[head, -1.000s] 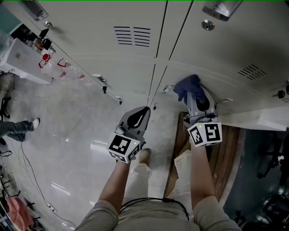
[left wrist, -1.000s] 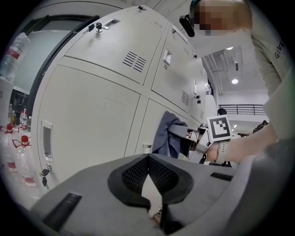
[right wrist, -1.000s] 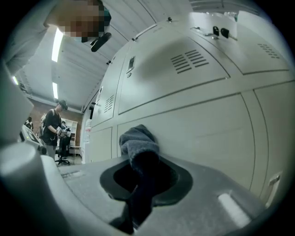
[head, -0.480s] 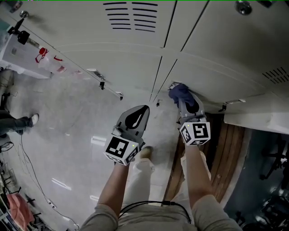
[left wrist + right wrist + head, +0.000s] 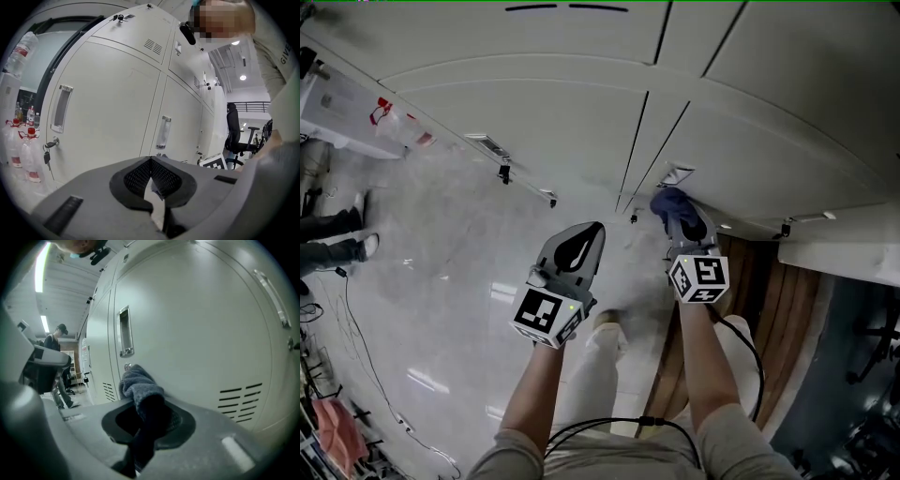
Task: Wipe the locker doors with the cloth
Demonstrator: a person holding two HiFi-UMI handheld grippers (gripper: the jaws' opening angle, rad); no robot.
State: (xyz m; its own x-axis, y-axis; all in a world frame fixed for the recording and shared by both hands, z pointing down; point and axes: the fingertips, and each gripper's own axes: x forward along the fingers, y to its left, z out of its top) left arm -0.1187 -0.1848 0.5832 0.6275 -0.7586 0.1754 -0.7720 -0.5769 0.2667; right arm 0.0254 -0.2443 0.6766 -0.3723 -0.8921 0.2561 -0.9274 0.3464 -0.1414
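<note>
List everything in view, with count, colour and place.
Metal locker doors: several, off-white, covering the wall ahead.
Terry cloth: one, dark blue, against a locker door.
Clear plastic bottles: at least two, red-capped, left of the lockers.
Key: one, dark, hanging from a lock.
Office chair: one, black, beyond the lockers at right.
Wooden boards: one strip, brown, floor at right.
Bystander's legs: two, dark, far left.
Left gripper: grey, shut, empty, short of the doors.
Right gripper: grey, shut on the cloth.
</note>
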